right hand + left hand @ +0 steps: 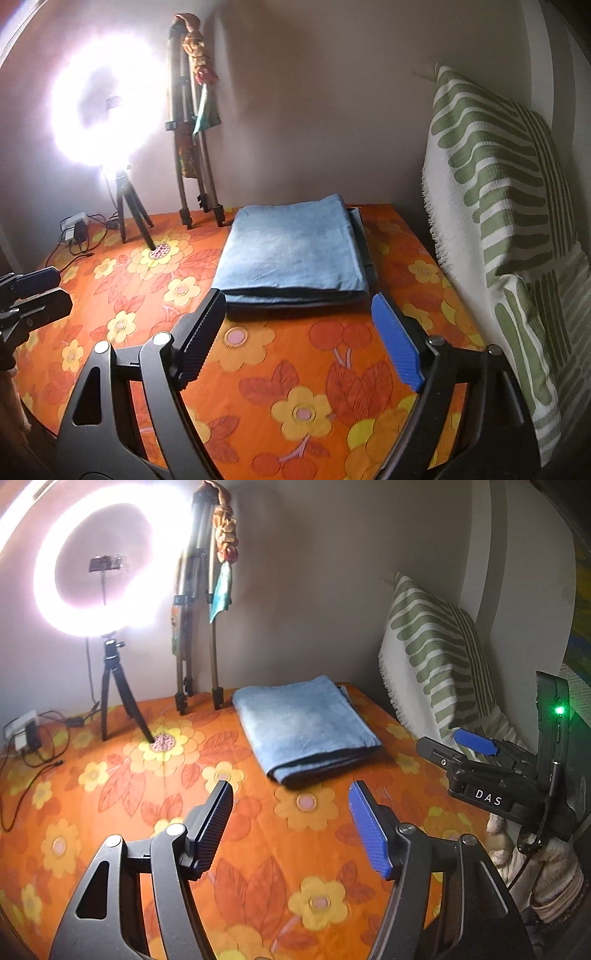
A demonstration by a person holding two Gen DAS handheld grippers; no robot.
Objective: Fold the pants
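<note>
Light blue pants (pixel 304 723) lie folded into a flat rectangle on the orange flowered bedspread (pixel 258 849), near the far wall. They also show in the right wrist view (pixel 291 251). My left gripper (pixel 290 794) is open and empty, hovering just short of the pants' near edge. My right gripper (pixel 299 299) is open and empty, its fingertips close to the pants' near folded edge. The right gripper also shows in the left wrist view (pixel 458 744), and the left gripper shows at the left edge of the right wrist view (pixel 37 291).
A lit ring light on a small tripod (pixel 110 686) stands at the far left with cables and a charger (pixel 26 731). A folded tripod (pixel 195 627) leans on the wall. A green-striped pillow (pixel 436 657) stands along the right side.
</note>
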